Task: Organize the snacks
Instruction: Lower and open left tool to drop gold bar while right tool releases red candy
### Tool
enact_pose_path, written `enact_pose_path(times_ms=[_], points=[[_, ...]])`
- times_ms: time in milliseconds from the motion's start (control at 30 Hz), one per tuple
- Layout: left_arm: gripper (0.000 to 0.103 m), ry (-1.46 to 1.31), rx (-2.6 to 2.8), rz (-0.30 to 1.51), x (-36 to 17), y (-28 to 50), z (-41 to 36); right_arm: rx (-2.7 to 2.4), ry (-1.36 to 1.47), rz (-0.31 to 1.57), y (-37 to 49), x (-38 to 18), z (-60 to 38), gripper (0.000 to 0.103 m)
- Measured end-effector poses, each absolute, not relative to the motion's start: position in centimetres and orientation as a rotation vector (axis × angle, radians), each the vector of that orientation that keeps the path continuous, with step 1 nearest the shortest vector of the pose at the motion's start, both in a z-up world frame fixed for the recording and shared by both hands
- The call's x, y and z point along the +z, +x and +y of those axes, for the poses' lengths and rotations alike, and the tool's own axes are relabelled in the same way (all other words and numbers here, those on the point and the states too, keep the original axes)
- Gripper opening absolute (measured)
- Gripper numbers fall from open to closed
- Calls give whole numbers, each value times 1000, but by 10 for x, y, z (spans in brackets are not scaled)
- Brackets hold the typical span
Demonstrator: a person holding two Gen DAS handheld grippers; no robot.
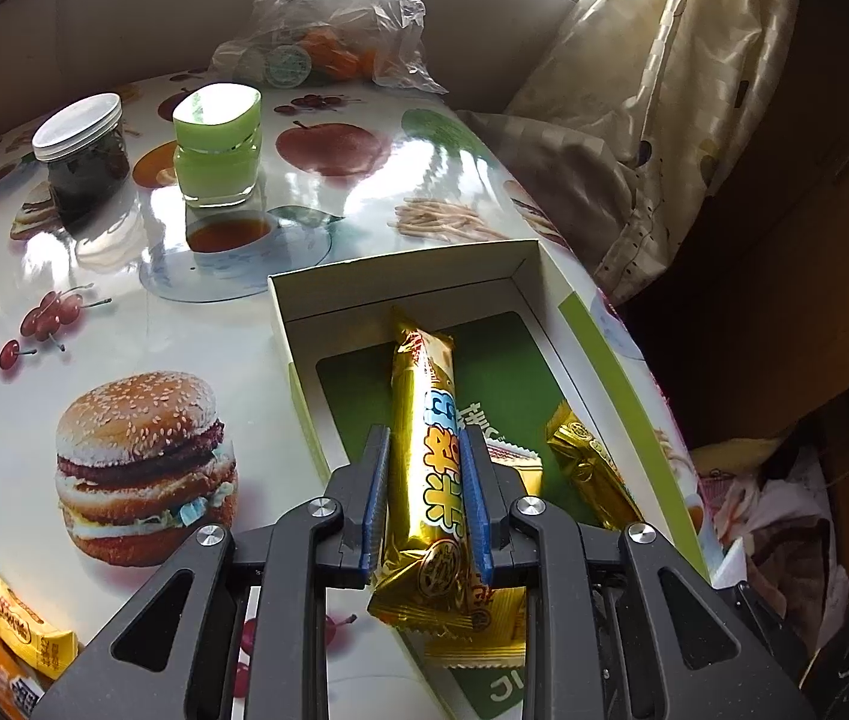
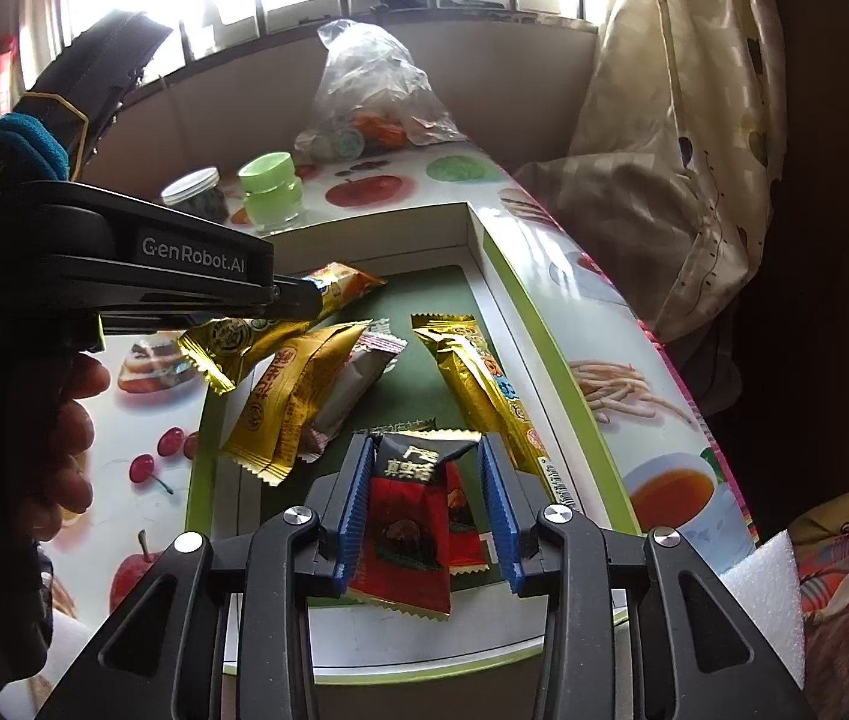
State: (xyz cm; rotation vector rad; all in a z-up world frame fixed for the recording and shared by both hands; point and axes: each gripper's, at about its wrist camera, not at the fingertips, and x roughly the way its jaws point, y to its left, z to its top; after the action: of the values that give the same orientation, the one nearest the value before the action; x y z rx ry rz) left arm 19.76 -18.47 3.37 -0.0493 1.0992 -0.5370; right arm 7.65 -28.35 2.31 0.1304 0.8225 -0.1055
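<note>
My left gripper (image 1: 424,438) is shut on a long gold snack bar (image 1: 424,438) and holds it over the open white box (image 1: 400,276) with a green floor. The bar also shows in the right wrist view (image 2: 280,330), held by the left gripper (image 2: 295,300). My right gripper (image 2: 427,450) is shut on a red and black snack packet (image 2: 412,528) above the box's near end (image 2: 478,234). In the box lie a gold bar (image 2: 484,384), a gold packet (image 2: 292,402) and a white packet (image 2: 352,384).
The table (image 1: 124,324) has a glossy food-print cover. A dark jar with a white lid (image 1: 82,150), a green jar (image 1: 220,144) and a plastic bag (image 1: 334,18) stand at the far end. Loose yellow snacks (image 1: 16,624) lie near left. A curtain (image 2: 682,120) hangs right.
</note>
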Motion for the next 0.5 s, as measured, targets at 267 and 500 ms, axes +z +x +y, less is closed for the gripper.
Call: enact_pose_path(times_ms=[267, 500], points=[[39, -56, -534, 1089, 36, 196, -182, -112, 125, 820, 77, 23, -283, 42], [40, -61, -540, 1080, 41, 194, -179, -120, 126, 813, 75, 25, -282, 49]])
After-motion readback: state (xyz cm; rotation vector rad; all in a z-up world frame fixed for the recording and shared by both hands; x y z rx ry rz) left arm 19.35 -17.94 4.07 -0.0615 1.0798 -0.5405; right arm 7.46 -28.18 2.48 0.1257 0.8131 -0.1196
